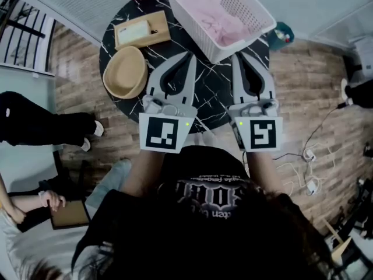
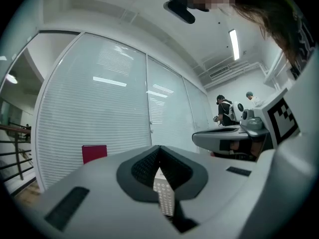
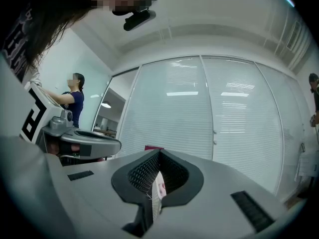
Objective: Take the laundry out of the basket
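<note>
Pink laundry (image 1: 218, 17) lies bunched inside a white plastic basket (image 1: 192, 23) with perforated walls. The basket stands at about 1 o'clock on a round table (image 1: 213, 101) with a black marble top, its far part reaching past the table's edge.

The left gripper (image 1: 190, 55) comes in over the table from about 6 o'clock and the right gripper (image 1: 239, 56) from about 4 o'clock. Both point toward the basket, tips just beside its near wall. Each claw is closed, the jaws meeting at the tip with nothing clamped. In the left gripper view (image 2: 159, 147) only a strip of the basket's holed wall shows through the slit behind the tips, and in the right gripper view (image 3: 159, 152) a sliver of white and pink shows there.

On the same table sit a tan hat (image 1: 125, 72) at about 9 o'clock and a wooden tray (image 1: 141, 31) at about 10 o'clock — the tray holds something pale. Around the table is a wood-patterned floor (image 1: 315, 92) with white cables (image 1: 306, 156) at the right.
</note>
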Action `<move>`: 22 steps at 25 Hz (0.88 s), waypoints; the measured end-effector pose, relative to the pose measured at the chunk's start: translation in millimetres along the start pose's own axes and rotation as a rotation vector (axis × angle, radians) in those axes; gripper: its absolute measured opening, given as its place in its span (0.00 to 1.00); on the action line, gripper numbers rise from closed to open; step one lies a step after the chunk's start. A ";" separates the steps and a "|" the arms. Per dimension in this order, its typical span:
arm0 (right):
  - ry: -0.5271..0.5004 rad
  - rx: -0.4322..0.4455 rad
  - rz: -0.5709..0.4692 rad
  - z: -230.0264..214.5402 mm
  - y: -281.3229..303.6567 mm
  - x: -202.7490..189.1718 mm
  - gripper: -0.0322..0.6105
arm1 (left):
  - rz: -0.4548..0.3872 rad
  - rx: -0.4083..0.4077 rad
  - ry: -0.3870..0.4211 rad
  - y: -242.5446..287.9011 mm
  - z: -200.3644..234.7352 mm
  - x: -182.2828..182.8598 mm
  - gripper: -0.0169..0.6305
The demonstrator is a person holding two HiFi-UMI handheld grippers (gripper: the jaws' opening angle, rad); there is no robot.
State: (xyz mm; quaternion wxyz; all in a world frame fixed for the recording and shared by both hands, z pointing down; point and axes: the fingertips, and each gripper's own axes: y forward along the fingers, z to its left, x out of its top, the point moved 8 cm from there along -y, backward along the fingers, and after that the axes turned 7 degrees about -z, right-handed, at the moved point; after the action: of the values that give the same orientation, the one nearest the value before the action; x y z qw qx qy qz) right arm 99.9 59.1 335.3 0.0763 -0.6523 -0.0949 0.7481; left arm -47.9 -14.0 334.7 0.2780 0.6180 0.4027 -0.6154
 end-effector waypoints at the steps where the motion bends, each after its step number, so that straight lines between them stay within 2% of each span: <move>1: 0.007 0.000 0.004 0.0 -0.1 0.4 0.09 | -0.001 0.001 0.002 0.2 0.1 0.4 0.02; 4: 0.043 0.006 0.044 0.4 -2.1 -0.4 0.09 | -0.007 0.001 0.008 1.2 -0.3 2.2 0.02; 9: 0.050 0.029 0.010 -3.4 0.4 0.7 0.09 | -0.012 0.001 0.008 4.1 -3.4 4.2 0.02; 12: 0.056 0.038 0.039 -5.5 0.5 -1.8 0.09 | -0.015 0.015 -0.002 5.2 -3.5 4.5 0.02; 15: 0.053 0.058 0.022 -10.4 2.9 -3.2 0.09 | -0.014 0.024 0.000 7.3 -3.3 4.9 0.02; 18: 0.063 0.083 0.064 -14.8 3.1 -7.7 0.09 | -0.014 0.036 0.009 9.8 -3.7 6.4 0.02; 20: 0.061 0.094 0.038 -17.5 5.6 -7.6 0.09 | -0.015 0.045 0.017 10.8 -5.0 6.8 0.02; 22: 0.067 0.099 0.054 -19.9 6.3 -10.2 0.10 | -0.014 0.058 0.020 10.3 -6.1 6.2 0.02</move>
State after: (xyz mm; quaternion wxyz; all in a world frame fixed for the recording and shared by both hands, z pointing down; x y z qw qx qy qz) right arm 121.0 51.4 341.0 0.0914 -0.6748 -0.0378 0.7314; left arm -36.5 -13.3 327.6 0.2516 0.6293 0.3916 -0.6224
